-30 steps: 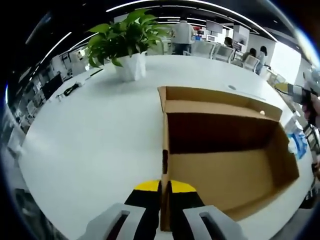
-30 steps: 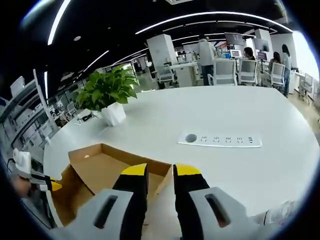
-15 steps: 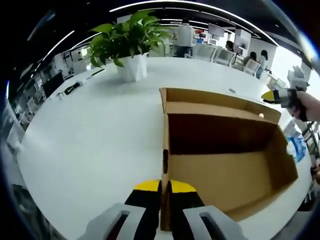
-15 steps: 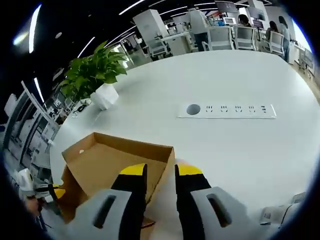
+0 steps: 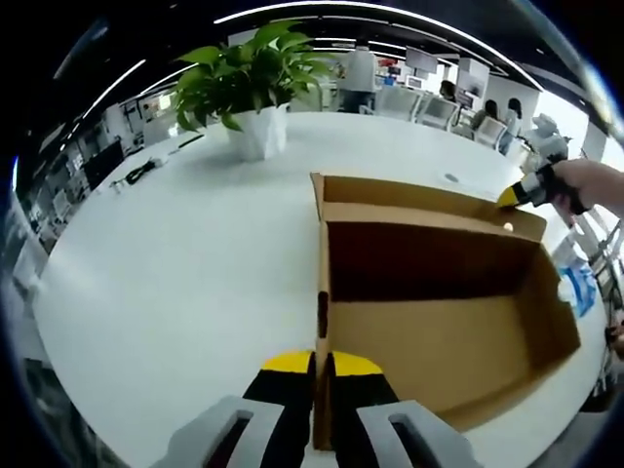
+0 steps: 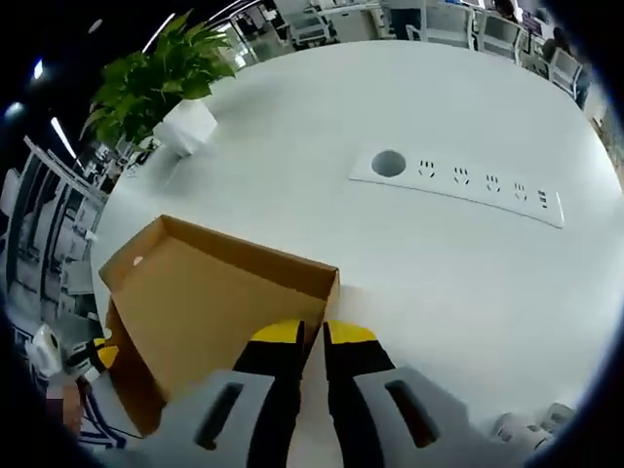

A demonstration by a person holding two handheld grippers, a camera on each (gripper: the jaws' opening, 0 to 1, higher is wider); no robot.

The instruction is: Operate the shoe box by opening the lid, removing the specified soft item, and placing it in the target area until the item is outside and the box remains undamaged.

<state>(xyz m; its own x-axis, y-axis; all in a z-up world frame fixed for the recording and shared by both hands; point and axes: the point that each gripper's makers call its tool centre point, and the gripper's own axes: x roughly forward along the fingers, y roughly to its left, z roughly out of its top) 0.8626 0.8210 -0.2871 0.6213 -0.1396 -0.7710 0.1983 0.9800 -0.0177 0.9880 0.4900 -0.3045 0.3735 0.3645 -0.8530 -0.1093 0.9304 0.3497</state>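
The brown cardboard shoe box (image 5: 439, 322) lies open on the white table (image 5: 175, 263), and its inside is bare cardboard. My left gripper (image 5: 322, 366) is shut on the box's near wall, whose edge runs up between the jaws. The right gripper (image 5: 509, 196), held by a hand, meets the box's far right corner. In the right gripper view, the right gripper (image 6: 312, 336) has its jaws pressed together on the edge of the shoe box (image 6: 205, 302) at its corner. The left gripper's yellow tip (image 6: 102, 353) pokes in at the box's lower left.
A potted plant (image 5: 244, 88) stands on the table beyond the box, and it is also seen as the plant (image 6: 166, 88). A socket strip (image 6: 458, 180) is set into the table top. A blue and white packet (image 5: 582, 278) lies right of the box. Chairs and people are far behind.
The right gripper has come down onto the box's far corner and its jaws have narrowed from open to shut on the edge. The left gripper and the box have stayed put.
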